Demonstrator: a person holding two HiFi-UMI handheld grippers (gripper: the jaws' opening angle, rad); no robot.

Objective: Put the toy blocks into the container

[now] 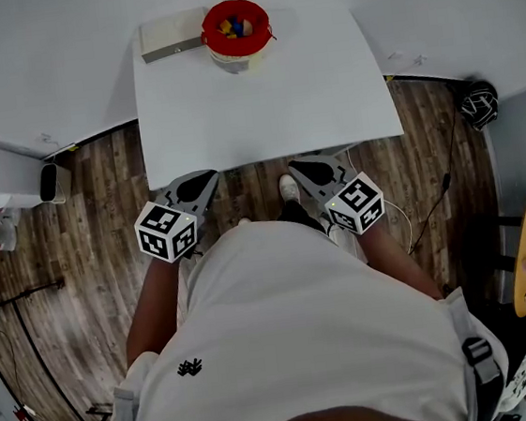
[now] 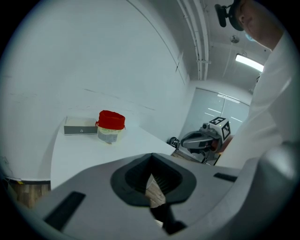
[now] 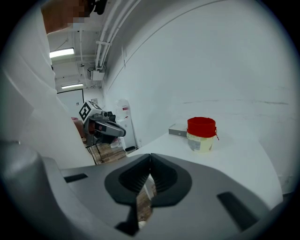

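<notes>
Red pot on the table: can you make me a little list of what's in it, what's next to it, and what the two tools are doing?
container: red-rimmed pot, at the far edge of the white table
inside it: coloured toy blocks
beside it: flat grey box, on its left in the head view
left tool: shut, empty, short of the table's near edge
right tool: shut, empty, short of the table's near edge
loose blocks on the table: none visible

Head view looks steeply down; both gripper views share the distant container [image 3: 201, 127].
</notes>
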